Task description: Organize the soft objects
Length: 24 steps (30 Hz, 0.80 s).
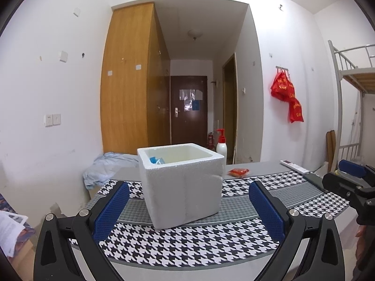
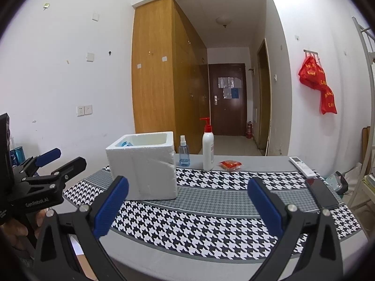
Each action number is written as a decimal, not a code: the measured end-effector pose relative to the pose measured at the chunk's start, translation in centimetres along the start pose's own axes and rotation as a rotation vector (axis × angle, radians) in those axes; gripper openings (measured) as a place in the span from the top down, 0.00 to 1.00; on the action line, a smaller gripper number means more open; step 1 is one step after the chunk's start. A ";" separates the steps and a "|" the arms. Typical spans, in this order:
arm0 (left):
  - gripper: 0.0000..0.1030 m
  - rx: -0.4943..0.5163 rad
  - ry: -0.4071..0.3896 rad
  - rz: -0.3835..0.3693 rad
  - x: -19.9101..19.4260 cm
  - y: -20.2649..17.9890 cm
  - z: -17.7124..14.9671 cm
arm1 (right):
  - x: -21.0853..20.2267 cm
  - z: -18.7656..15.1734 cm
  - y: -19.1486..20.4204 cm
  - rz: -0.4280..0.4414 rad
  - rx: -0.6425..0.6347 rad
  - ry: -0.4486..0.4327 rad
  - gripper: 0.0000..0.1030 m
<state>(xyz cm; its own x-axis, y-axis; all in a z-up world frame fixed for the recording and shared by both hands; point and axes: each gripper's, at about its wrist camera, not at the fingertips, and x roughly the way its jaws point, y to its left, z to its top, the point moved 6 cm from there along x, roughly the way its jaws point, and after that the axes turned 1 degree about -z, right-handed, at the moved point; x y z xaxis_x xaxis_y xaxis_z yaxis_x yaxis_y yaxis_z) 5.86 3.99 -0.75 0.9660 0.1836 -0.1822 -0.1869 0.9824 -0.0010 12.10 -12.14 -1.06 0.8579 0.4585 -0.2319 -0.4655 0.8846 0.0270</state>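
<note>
Left wrist view: my left hand-held gripper [image 1: 188,207] is spread wide and holds nothing. Directly ahead, framed between its blue pads, stands the white square foam box [image 1: 181,182] on the tabletop [image 1: 234,243] with its black-and-white houndstooth cloth. A small blue soft item [image 1: 155,160] lies inside the box at its left rim. The flat red soft packet [image 1: 238,172] lies on the tabletop beyond and to the right of the box, well apart from this hand-held gripper. A crumpled pale-blue cloth [image 1: 106,167] sits at the far left end of the tabletop, behind the box. My right hand-held gripper [image 1: 346,175] enters at the right edge; from here I cannot tell how far it is spread.

Right wrist view: my right hand-held gripper [image 2: 188,207] is also spread wide and empty. The foam box [image 2: 143,166] stands ahead and to the left. The red packet [image 2: 230,164] lies ahead and slightly right of centre, beside the white pump bottle with a red head [image 2: 208,151], its long axis running roughly across my line of approach. The left hand-held gripper [image 2: 58,161] shows at the left edge, spread apart.

I judge the right hand-held gripper to be the nearer to the red packet, with an unobstructed path forward; the box lies to the left of that pick point.
</note>
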 end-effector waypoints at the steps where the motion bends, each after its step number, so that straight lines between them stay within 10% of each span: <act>1: 0.01 0.000 0.001 -0.003 -0.1 0.0 0.0 | 0.0 0.0 0.0 0.000 -0.001 0.000 0.00; 24: 0.01 0.001 0.008 0.036 -1.1 0.9 -0.3 | 0.3 -0.3 1.7 0.065 -0.018 0.010 0.00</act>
<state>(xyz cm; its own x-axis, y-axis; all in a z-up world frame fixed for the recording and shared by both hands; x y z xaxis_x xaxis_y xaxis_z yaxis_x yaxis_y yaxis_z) 4.57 4.67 -0.83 0.9573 0.2183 -0.1895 -0.2212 0.9752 0.0063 11.53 -10.55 -1.41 0.8239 0.5137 -0.2396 -0.5238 0.8515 0.0246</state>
